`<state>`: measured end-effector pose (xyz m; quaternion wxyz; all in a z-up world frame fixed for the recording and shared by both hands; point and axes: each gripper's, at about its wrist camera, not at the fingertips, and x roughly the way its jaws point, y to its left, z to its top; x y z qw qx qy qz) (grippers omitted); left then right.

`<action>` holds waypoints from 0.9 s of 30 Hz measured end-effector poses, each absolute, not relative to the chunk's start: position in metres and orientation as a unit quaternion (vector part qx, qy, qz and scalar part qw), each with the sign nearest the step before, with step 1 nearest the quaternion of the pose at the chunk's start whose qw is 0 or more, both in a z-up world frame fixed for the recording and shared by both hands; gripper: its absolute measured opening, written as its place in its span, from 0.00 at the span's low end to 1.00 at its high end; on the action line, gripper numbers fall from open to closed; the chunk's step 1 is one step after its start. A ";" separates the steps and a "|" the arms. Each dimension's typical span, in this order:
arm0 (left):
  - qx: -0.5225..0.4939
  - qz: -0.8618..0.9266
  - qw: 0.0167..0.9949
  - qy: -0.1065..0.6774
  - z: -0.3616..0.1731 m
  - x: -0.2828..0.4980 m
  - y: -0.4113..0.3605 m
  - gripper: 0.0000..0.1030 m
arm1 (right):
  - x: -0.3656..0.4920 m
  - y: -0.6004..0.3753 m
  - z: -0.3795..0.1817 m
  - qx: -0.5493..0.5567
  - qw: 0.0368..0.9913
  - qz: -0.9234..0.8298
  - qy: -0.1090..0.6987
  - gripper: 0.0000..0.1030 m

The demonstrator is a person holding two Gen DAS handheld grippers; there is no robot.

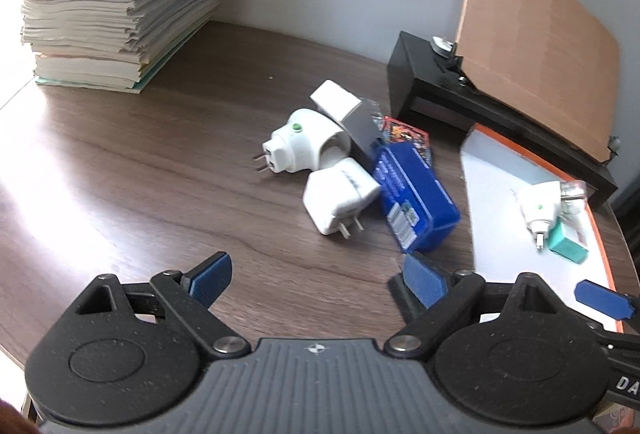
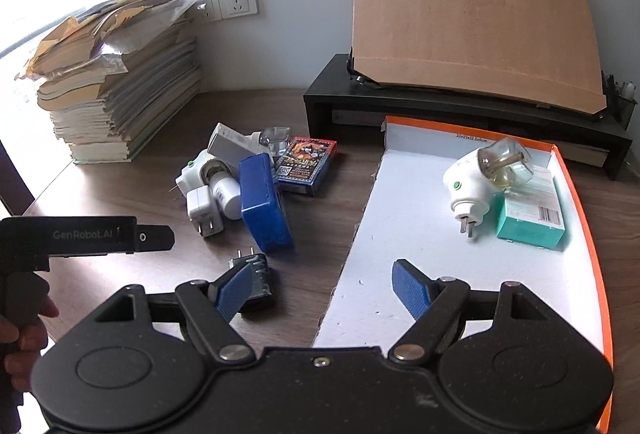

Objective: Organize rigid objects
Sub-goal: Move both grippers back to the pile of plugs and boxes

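Observation:
A heap of small items lies mid-table: a white plug adapter with a green dot (image 1: 296, 146) (image 2: 190, 174), a white charger (image 1: 340, 196) (image 2: 202, 212), a blue box (image 1: 416, 194) (image 2: 264, 202), a card pack (image 2: 306, 158) and a white-grey box (image 1: 344, 106). A black charger (image 2: 254, 284) lies nearer, beside my right gripper's left finger. The white tray with an orange rim (image 2: 400, 234) (image 1: 492, 186) holds a white plug-in device (image 2: 468, 186) and a teal box (image 2: 530, 218). My left gripper (image 1: 316, 280) is open and holds nothing. My right gripper (image 2: 324, 288) is open over the tray's left edge.
A tall stack of papers (image 2: 120, 94) stands at the back left under wall sockets (image 2: 236, 0). A black stand (image 2: 460, 106) with a brown board (image 2: 476, 18) leaning on it lines the back wall behind the tray. A hand grips the left gripper's handle (image 2: 24, 314).

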<state>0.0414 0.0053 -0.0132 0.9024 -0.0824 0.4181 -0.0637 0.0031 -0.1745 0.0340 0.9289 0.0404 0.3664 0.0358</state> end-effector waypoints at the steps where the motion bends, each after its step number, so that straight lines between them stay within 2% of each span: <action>1: -0.081 -0.063 0.903 0.417 -0.014 0.044 0.006 0.93 | 0.003 -0.174 0.034 0.040 0.929 0.035 0.367 0.88; 15: -0.062 -0.069 0.907 0.410 -0.033 0.099 -0.004 0.92 | 0.007 -0.181 0.030 0.052 0.928 -0.012 0.369 0.88; 19: -0.047 -0.061 0.907 0.414 -0.039 0.109 -0.006 0.89 | 0.010 -0.182 0.029 0.057 0.927 -0.024 0.371 0.88; 27: -0.087 -0.058 0.905 0.413 -0.041 0.095 0.040 0.93 | 0.016 -0.180 0.026 0.063 0.923 -0.024 0.378 0.88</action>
